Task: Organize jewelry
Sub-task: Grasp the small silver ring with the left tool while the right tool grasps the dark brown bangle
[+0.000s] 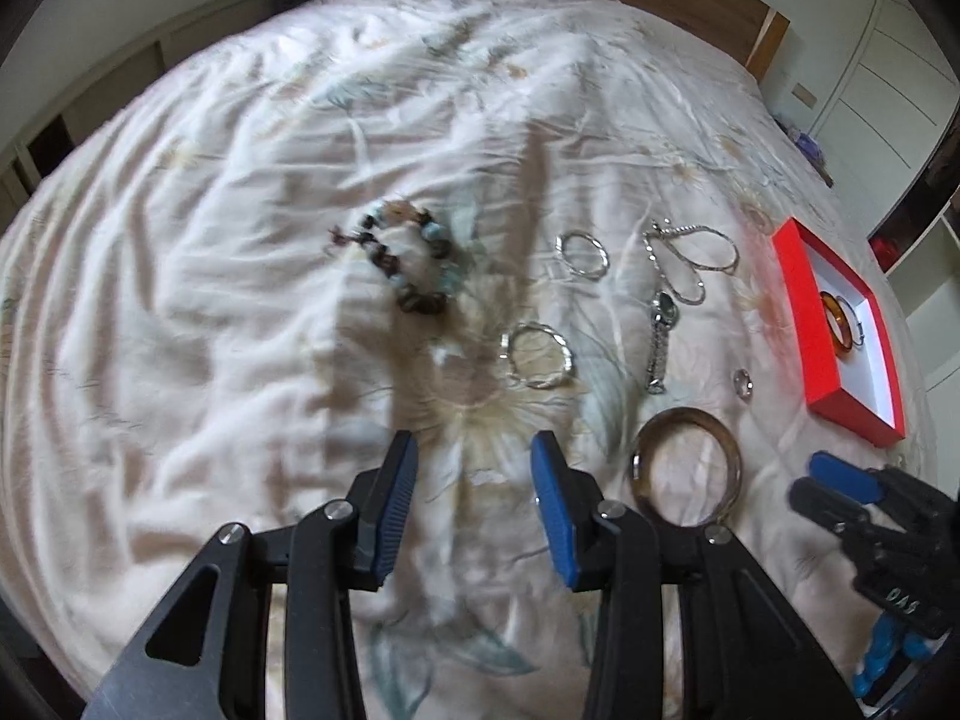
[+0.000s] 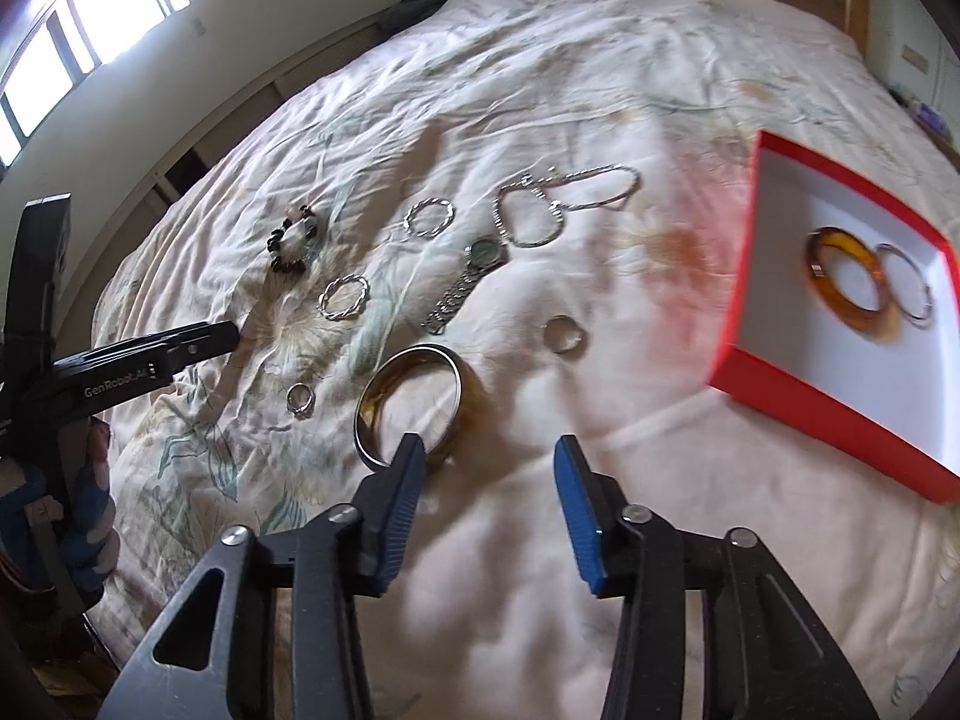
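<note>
The jewelry lies spread on the bed point(image 2: 600, 60), on a wrinkled pale cover with a faint flower print. A red box point(image 2: 774, 384) with a white inside sits on the cover at the right side. In it there are already an amber bangle point(image 2: 825, 252) and, touching it on the right, a thin silver ring bangle point(image 2: 912, 288).

Outside the box, the nearest piece is a wide brown bangle with a metal rim point(image 2: 414, 402); it lies just in front of the right tool point(image 2: 489, 450), close to its left finger. A small ring point(image 2: 564, 333) is between this bangle and the box, and another small ring point(image 2: 300, 399) lies to the left of the bangle. Further away I see a silver watch point(image 2: 465, 285) with a greenish face, two twisted silver bracelets point(image 2: 345, 297) point(image 2: 429, 216), a silver chain point(image 2: 558, 204) lying in loops, and a beaded bracelet point(image 2: 291, 243) of dark and pale beads at the far left.

The right tool is over the cover with its blue pads wide apart, and nothing is between them. The left tool point(image 1: 474, 450) is also spread open and holds nothing; it is above the cover, with the beaded bracelet point(image 1: 408, 264) well ahead of it and the brown bangle point(image 1: 687, 468) just to its right.
</note>
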A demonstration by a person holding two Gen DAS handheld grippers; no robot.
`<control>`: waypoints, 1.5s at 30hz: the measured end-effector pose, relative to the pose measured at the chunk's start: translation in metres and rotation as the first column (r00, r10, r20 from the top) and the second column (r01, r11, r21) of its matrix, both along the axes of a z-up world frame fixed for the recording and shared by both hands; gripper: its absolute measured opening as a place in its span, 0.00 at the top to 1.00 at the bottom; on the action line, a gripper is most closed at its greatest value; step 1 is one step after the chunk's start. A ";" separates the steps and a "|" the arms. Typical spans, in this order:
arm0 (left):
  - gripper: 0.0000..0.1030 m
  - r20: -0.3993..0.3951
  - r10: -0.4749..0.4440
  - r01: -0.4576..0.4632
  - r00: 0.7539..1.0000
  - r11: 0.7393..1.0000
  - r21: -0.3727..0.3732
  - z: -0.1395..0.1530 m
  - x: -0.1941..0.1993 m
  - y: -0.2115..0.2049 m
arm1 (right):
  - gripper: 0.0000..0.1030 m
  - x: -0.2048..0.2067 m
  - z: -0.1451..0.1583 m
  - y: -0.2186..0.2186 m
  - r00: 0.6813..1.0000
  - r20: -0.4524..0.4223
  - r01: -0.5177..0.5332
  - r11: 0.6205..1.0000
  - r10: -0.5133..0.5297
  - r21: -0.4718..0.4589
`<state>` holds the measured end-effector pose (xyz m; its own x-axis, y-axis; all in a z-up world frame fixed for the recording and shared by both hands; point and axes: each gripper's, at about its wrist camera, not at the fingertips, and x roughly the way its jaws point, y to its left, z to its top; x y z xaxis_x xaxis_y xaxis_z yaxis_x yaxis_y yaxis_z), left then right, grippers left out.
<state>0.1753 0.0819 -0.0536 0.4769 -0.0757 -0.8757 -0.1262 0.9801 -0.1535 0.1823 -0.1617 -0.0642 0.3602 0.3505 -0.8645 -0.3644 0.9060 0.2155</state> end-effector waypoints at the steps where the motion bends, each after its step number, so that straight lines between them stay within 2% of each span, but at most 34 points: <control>1: 0.64 -0.003 -0.001 0.001 1.000 1.000 -0.003 -0.002 0.002 -0.001 | 0.61 0.003 -0.002 0.003 1.000 -0.004 -0.006 1.000 0.006 0.007; 14: 0.64 -0.043 -0.154 0.155 0.987 0.988 0.012 -0.028 -0.003 -0.037 | 0.62 0.026 -0.036 0.019 0.997 -0.066 -0.030 0.999 0.032 0.023; 25: 0.65 -0.078 -0.194 0.199 0.978 0.978 0.064 -0.048 0.002 -0.047 | 0.65 0.033 -0.051 0.028 0.996 -0.087 -0.033 0.999 0.031 -0.021; 30: 0.81 -0.082 -0.191 0.198 0.978 0.976 0.087 -0.051 0.004 -0.048 | 0.67 0.033 -0.054 0.031 0.996 -0.090 -0.029 0.998 0.025 -0.049; 33: 0.88 -0.078 -0.184 0.190 0.980 0.979 0.079 -0.052 0.006 -0.045 | 0.73 0.032 -0.056 0.033 0.996 -0.084 -0.033 0.997 0.027 -0.071; 37: 0.92 -0.064 -0.183 0.187 0.981 0.980 0.066 -0.051 0.003 -0.041 | 0.84 0.031 -0.054 0.035 0.997 -0.070 -0.036 0.995 0.029 -0.089; 45: 0.95 -0.013 -0.166 0.167 0.986 0.985 0.052 -0.043 -0.006 -0.036 | 0.91 0.018 -0.044 0.043 0.999 -0.001 -0.036 0.986 0.037 -0.163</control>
<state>0.1695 0.0464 -0.0963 0.4540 -0.1068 -0.8846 0.0383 0.9942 -0.1004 0.2004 -0.1183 -0.1084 0.3512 0.2175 -0.9107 -0.3981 0.9150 0.0651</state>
